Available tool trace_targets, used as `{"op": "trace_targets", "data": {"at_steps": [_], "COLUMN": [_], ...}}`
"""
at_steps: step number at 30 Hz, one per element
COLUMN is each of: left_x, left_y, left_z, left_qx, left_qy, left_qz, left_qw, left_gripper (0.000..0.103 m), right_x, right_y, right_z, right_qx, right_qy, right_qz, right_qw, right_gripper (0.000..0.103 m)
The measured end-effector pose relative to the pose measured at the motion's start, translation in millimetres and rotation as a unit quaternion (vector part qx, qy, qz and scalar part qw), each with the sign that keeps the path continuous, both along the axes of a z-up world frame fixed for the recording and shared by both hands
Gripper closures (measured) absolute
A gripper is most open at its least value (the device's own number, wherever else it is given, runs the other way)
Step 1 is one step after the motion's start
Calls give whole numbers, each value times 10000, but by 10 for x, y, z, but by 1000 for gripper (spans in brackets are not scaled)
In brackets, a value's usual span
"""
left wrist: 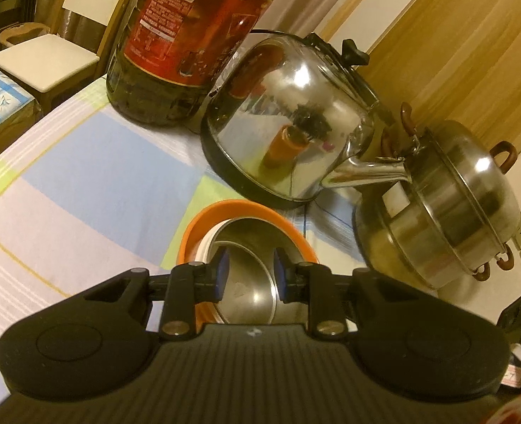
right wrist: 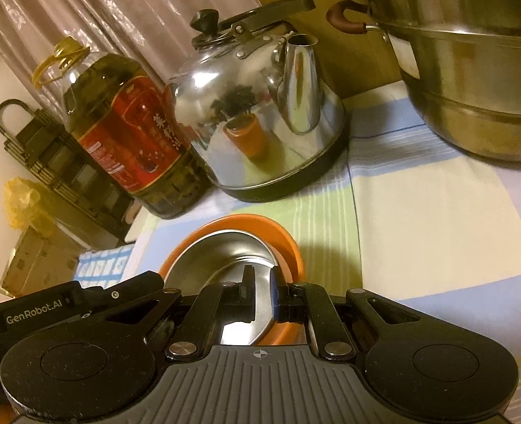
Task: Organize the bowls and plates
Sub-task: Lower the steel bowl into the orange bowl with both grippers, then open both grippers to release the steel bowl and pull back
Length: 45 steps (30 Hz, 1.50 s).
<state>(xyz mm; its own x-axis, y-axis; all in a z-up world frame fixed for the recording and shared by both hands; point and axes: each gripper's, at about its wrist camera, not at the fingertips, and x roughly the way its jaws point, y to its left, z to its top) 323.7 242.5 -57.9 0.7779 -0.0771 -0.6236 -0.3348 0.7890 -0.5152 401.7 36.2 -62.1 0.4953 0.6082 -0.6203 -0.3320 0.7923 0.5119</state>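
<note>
An orange bowl (left wrist: pixel 193 233) (right wrist: pixel 288 243) sits on the tablecloth with a steel bowl (left wrist: pixel 257 236) (right wrist: pixel 218 251) nested inside it. A white rim (left wrist: pixel 205 247) shows between the two on the left. My right gripper (right wrist: pixel 263 291) is shut on the steel bowl's near rim, which runs up between its pads. My left gripper (left wrist: pixel 251 272) hangs over the steel bowl's inside with its pads a little apart. Nothing is seen pressed between them. Its black body (right wrist: pixel 66 307) lies at the bowls' left side in the right wrist view.
A steel kettle (left wrist: pixel 288 116) (right wrist: pixel 260 113) stands just behind the bowls. A big oil bottle (left wrist: pixel 186 39) (right wrist: pixel 126 130) is on its left and a lidded steel steamer pot (left wrist: pixel 448 205) (right wrist: pixel 472 81) on its right. A chair (left wrist: pixel 45 60) stands beyond the table edge.
</note>
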Motion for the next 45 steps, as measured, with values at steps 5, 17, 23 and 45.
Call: {"op": "trace_targets", "data": {"at_steps": [5, 17, 23, 45], "left_x": [20, -44, -57, 82], "left_y": [-19, 36, 136, 138], "left_z": [-47, 133, 74, -179], "left_qx": [-5, 594, 464, -212], "left_qy": [90, -64, -47, 157], "left_qz": [-42, 193, 254, 93], "left_qw": [10000, 9980, 9986, 9996], "left_gripper": [80, 71, 70, 68], "right_x": [14, 8, 35, 83], "right_y": [25, -7, -34, -88], "right_z": [-99, 30, 7, -115], "right_qx": [-109, -339, -409, -586], "right_qy": [179, -81, -25, 172], "right_qz": [9, -209, -296, -356], "right_qw": [9998, 9992, 9987, 9975], "right_gripper": [92, 54, 48, 48]}}
